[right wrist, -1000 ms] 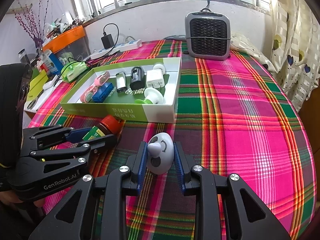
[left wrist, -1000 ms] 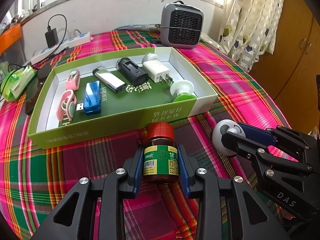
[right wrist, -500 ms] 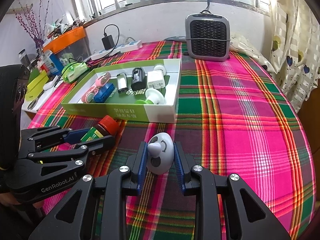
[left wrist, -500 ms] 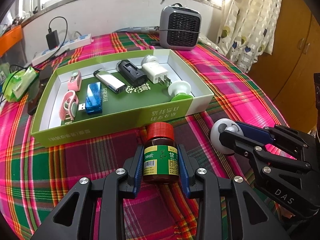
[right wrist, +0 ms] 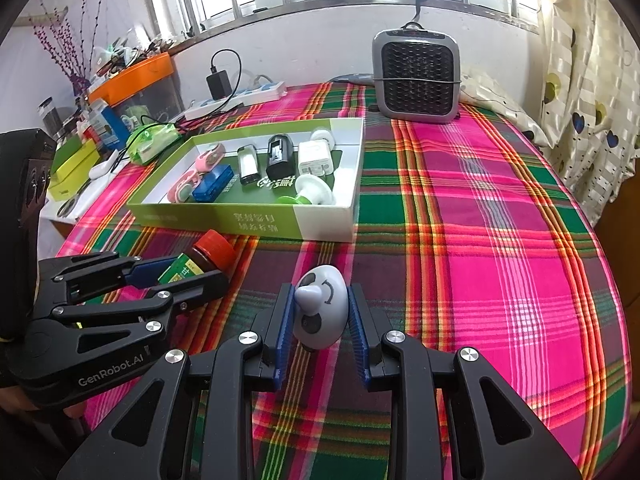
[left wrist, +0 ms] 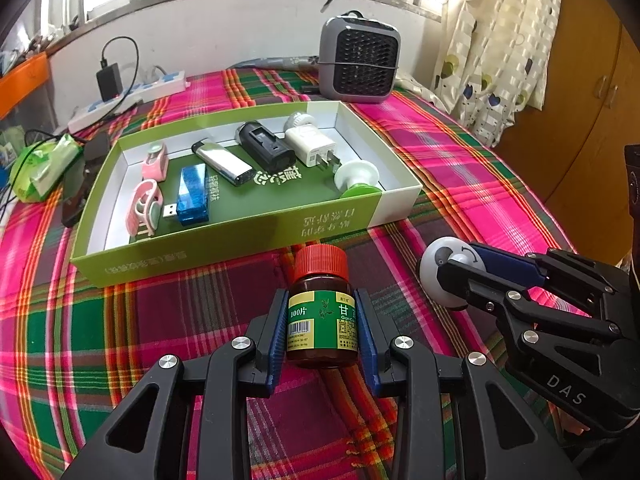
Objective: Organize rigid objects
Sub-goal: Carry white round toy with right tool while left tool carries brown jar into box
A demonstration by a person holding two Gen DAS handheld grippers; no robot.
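a small brown bottle with a red cap and green label is sitting in the left gripper, jaws squeezing it. the right gripper is squeezing a white egg toy. both are hanging near the green box.

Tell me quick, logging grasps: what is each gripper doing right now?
Left gripper: shut on the red-capped pill bottle.
Right gripper: shut on the grey egg-shaped toy.

A grey fan heater and white power strip sit on the plaid tablecloth.
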